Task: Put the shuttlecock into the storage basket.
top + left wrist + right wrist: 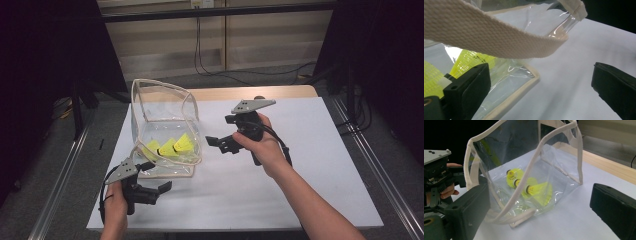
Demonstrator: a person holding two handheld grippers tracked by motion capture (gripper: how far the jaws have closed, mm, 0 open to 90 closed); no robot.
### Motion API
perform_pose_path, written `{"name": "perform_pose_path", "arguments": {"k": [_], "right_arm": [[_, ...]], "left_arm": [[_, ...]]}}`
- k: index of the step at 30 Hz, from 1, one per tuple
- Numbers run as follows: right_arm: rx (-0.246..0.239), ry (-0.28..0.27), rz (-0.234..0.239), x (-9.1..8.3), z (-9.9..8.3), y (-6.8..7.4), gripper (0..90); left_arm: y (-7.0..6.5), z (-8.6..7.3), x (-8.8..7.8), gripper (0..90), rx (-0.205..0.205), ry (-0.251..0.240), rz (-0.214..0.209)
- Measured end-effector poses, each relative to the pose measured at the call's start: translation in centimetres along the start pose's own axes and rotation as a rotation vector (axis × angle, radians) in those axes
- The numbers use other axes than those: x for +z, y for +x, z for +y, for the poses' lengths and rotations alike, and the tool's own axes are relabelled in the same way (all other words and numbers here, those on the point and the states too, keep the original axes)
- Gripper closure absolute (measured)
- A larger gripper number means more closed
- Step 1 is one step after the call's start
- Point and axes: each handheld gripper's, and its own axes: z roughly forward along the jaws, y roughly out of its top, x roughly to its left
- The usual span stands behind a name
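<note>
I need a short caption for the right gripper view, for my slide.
Open right gripper faces a clear bag holding yellow shuttlecocks on the white table.

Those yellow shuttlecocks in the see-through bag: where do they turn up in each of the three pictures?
High view: the yellow shuttlecocks lie left of centre, on the floor of the clear bag.
Left gripper view: at the left edge, seen through the plastic, under the strap.
Right gripper view: in the middle, inside the bag.
Shared landmark: the bag's cream webbing strap.
</note>
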Motion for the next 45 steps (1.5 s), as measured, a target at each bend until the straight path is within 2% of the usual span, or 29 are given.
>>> {"name": "perform_pose_path", "arguments": {"k": [6, 9, 20, 45], "right_arm": [[0.000, -0.006, -0.004, -0.9, -1.4, -0.7, 2.5], [-0.012, -0.002, -0.006, -1.3, -2.1, -0.9, 2.4], [-0.010, -0.026, -0.001, -2.5, -4.3, -1.4, 2.3], [0.017, -0.025, -0.049, -4.9, -8.6, -3.5, 2.5]], "left_arm": [[0.0, 0.0, 0.0, 2.5, 0.003, 0.005, 0.004], [0.0, 0.0, -0.1, 2.5, 0.005, 0.002, 0.007], [0.0, 0.0, 0.0, 2.5, 0.010, 0.012, 0.006], [0.0, -0.1, 0.1, 2.5, 0.006, 0.011, 0.004]]}}
